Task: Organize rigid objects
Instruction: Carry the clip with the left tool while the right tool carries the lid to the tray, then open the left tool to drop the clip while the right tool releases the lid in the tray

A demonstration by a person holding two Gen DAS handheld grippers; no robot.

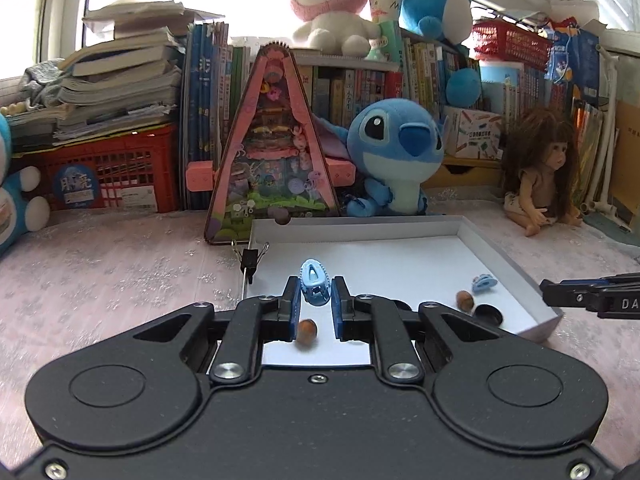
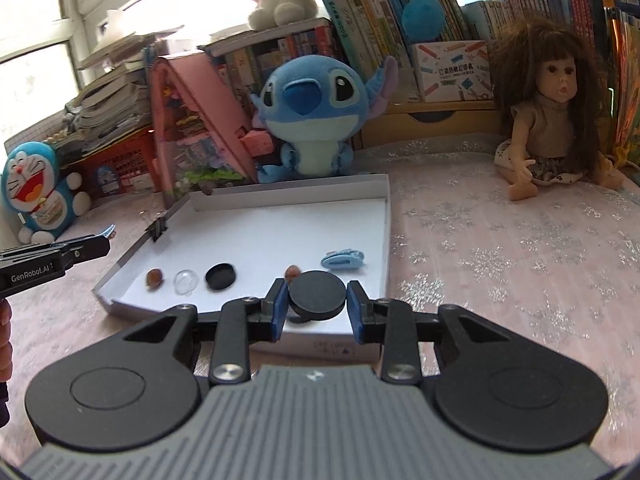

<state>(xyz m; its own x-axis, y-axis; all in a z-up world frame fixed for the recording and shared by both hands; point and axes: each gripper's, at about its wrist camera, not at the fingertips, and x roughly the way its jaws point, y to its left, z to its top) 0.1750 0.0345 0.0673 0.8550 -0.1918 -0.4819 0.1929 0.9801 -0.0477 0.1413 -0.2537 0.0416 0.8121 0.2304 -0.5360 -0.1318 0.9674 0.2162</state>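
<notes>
My left gripper (image 1: pixel 316 294) is shut on a light blue hair claw clip (image 1: pixel 315 285), held above the white tray (image 1: pixel 500 256). My right gripper (image 2: pixel 317 298) is shut on a flat black round lid (image 2: pixel 317 295) over the tray's (image 2: pixel 387 216) near edge. Inside the tray lie a second blue claw clip (image 2: pixel 343 259), two hazelnuts (image 2: pixel 154 277) (image 2: pixel 293 271), a small black cap (image 2: pixel 220 276) and a clear dome (image 2: pixel 186 281). In the left wrist view a hazelnut (image 1: pixel 307 331) shows between my fingers. The left gripper (image 2: pixel 105 236) also shows at the left of the right wrist view.
A black binder clip (image 1: pixel 251 259) grips the tray's left wall. Behind the tray stand a pink triangular toy house (image 1: pixel 272 152), a blue plush (image 1: pixel 396 156) and a long-haired doll (image 2: pixel 548 116). Books and red crates line the back. A small dark ball (image 1: pixel 282 216) rests at the tray's far corner.
</notes>
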